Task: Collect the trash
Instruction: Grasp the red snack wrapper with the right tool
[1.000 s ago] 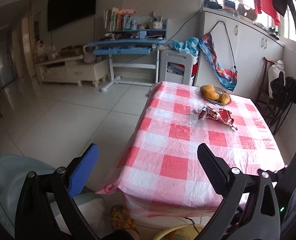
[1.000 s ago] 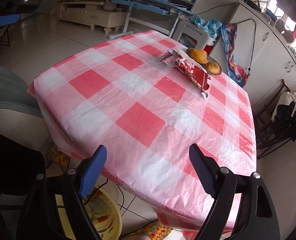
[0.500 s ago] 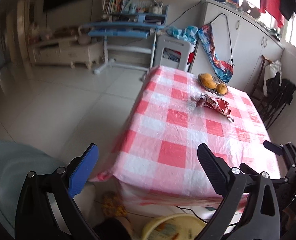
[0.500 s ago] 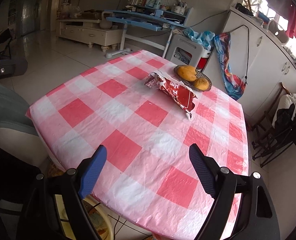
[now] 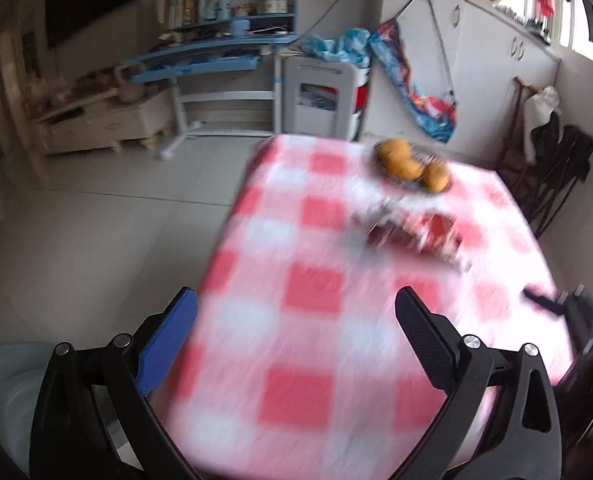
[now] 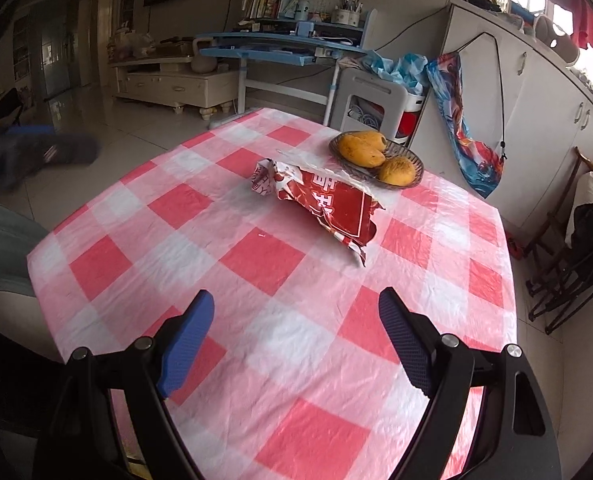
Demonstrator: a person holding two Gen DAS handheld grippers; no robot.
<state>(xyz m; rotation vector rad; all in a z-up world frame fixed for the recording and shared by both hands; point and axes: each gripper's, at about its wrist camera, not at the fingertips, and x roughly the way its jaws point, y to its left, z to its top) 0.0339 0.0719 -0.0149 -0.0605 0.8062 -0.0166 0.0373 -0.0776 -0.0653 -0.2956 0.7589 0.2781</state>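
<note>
Both grippers' jaws stand apart, empty. Aim the right gripper (image 6: 296,320) at the red wrapper (image 6: 320,200), centre frame — straddle its crumpled middle, clear of the fruit basket (image 6: 414,160).

The checked tablecloth (image 6: 256,264) lay bare across its whole near half, open for any approach from the front edge. Farther in, the crumpled red wrapper (image 6: 328,204) sat mid-table, with the fruit basket (image 6: 410,170) close behind it, crowding the far side. Folded chairs (image 6: 568,248) hemmed the right edge; the left floor (image 6: 108,128) stood open.
</note>
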